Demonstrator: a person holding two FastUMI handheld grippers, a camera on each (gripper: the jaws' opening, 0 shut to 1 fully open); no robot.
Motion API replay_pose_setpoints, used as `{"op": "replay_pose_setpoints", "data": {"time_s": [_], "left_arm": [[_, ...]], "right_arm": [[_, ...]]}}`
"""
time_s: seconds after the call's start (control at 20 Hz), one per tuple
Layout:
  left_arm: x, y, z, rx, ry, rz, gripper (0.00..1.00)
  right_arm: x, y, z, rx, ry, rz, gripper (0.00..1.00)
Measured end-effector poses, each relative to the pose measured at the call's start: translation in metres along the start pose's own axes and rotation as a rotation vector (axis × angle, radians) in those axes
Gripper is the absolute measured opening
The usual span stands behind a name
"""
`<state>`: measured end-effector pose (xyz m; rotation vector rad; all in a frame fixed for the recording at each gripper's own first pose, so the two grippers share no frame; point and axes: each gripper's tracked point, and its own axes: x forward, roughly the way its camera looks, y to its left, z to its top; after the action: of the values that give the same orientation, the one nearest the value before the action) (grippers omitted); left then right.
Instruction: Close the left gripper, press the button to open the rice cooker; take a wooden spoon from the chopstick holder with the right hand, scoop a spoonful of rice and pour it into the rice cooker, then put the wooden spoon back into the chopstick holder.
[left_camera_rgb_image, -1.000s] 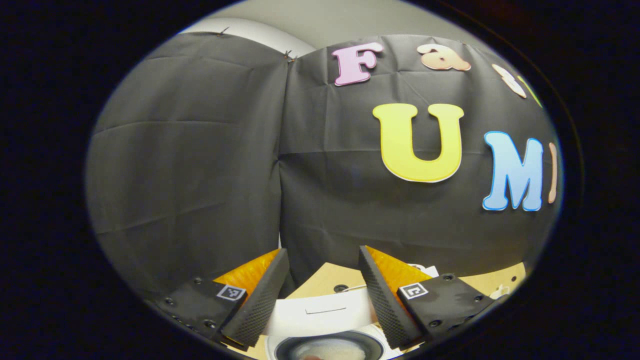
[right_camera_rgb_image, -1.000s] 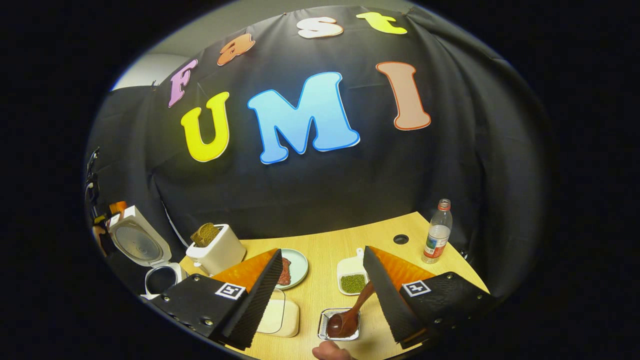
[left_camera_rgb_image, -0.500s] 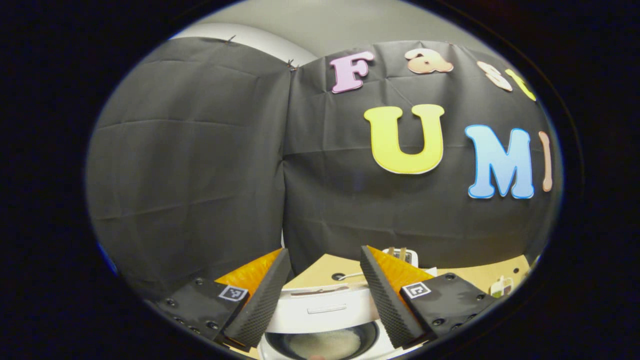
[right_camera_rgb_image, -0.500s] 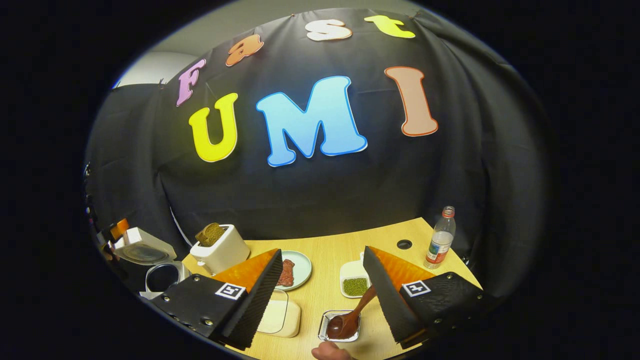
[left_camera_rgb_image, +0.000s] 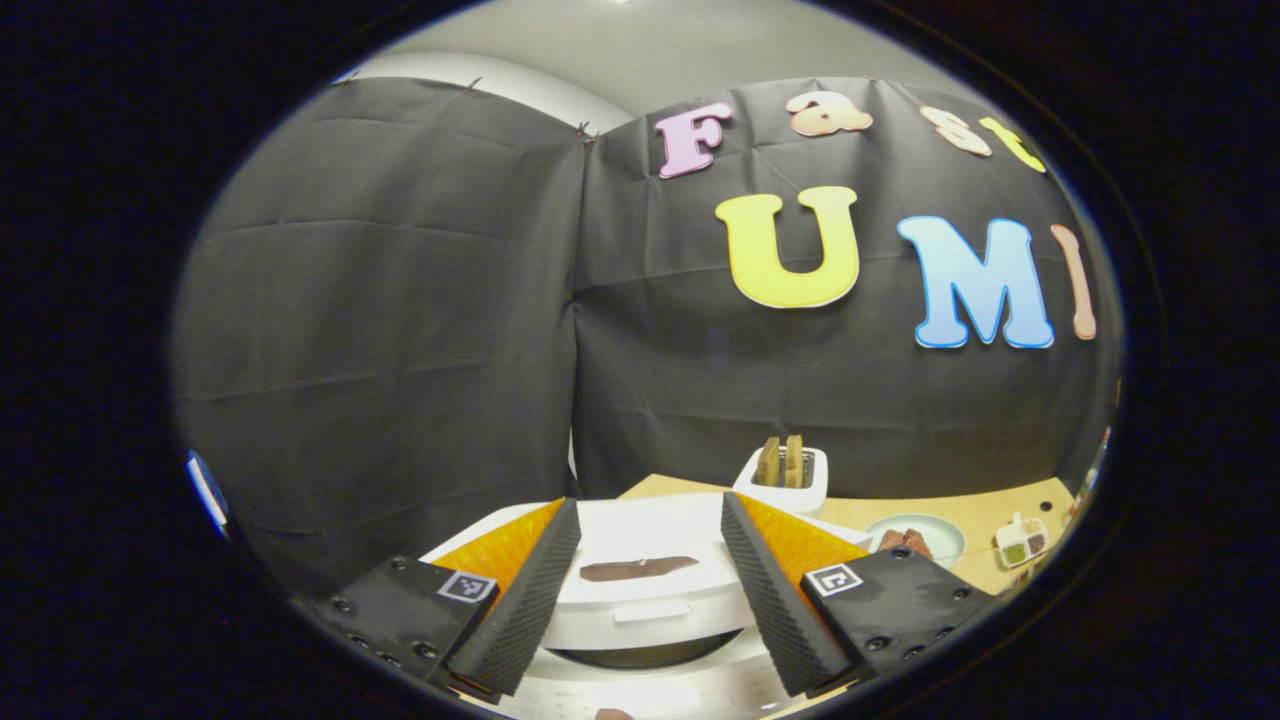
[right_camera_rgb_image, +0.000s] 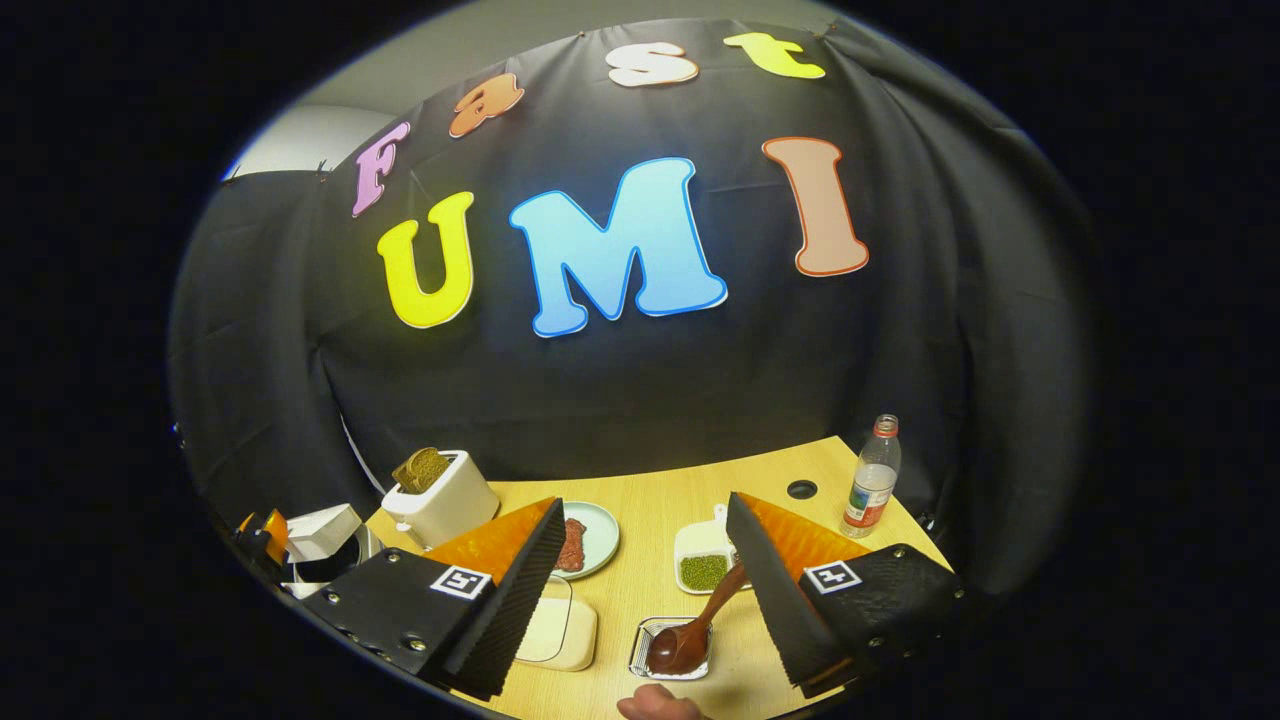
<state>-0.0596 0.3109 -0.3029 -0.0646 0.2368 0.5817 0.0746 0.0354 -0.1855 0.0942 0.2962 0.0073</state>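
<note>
— White plastic is sitting between the fingers of the left gripper (left_camera_rgb_image: 640, 590) in the left gripper view: the rice cooker (left_camera_rgb_image: 650, 610), its lid (left_camera_rgb_image: 645, 560) tilting low over the dark pot opening, with a brown mark on top.

— Are the jaws pinching it?

— No, they are standing spread, one on either side of the lid, and I cannot tell whether either is touching it. Beyond the cooker a white toaster (left_camera_rgb_image: 785, 478) is holding two slices upright, and a pale plate (left_camera_rgb_image: 915, 535) with something brown on it is lying further right on the wooden table (left_camera_rgb_image: 990, 510).

— What is the right gripper (right_camera_rgb_image: 640, 590) doing?

— Its jaws are also standing apart, gripping nothing. In the right gripper view the wooden spoon (right_camera_rgb_image: 695, 630) is resting with its bowl in a small metal tray (right_camera_rgb_image: 672, 648), its handle rising towards the right finger; whether it is touching that finger I cannot tell.

— Where is the cooker from there?

— It is sitting at the far left edge of the table (right_camera_rgb_image: 660, 520), near the toaster (right_camera_rgb_image: 440, 495), with the other gripper showing partly beside it. A white dish of green beans (right_camera_rgb_image: 705, 560) is lying just behind the tray, a cream box (right_camera_rgb_image: 560, 635) to the tray's left, the plate (right_camera_rgb_image: 585, 535) behind that box, and a water bottle (right_camera_rgb_image: 872, 480) is standing upright at the far right corner. A fingertip (right_camera_rgb_image: 660, 708) is showing at the bottom edge.
</note>
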Motion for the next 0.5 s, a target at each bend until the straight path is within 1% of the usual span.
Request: {"op": "replay_pose_setpoints", "data": {"time_s": [0.05, 0.15, 0.2, 0.25, 0.35, 0.4, 0.5], "left_arm": [[-0.001, -0.001, -0.008, -0.01, 0.023, -0.005, 0.9], [-0.003, -0.001, -0.022, -0.028, 0.063, -0.008, 0.89], [-0.003, -0.003, -0.028, -0.02, 0.074, -0.007, 0.89], [-0.002, -0.003, -0.031, -0.01, 0.077, -0.004, 1.0], [-0.002, -0.003, -0.031, -0.006, 0.082, -0.003, 0.89], [-0.003, -0.003, -0.034, -0.007, 0.09, -0.005, 1.0], [-0.006, -0.003, -0.036, -0.008, 0.102, -0.013, 1.0]], "right_arm": [[0.0, -0.001, -0.001, 0.009, 0.003, -0.001, 0.98], [-0.001, 0.0, -0.004, 0.027, 0.012, 0.002, 0.98], [-0.002, 0.001, -0.004, 0.031, 0.014, 0.006, 0.98], [-0.002, 0.004, -0.005, 0.029, 0.015, 0.013, 0.98], [-0.005, 0.006, -0.004, 0.009, 0.012, 0.02, 0.98], [-0.006, 0.007, -0.003, 0.0, 0.01, 0.023, 0.98], [-0.007, 0.008, -0.003, -0.002, 0.007, 0.027, 0.98]]}}
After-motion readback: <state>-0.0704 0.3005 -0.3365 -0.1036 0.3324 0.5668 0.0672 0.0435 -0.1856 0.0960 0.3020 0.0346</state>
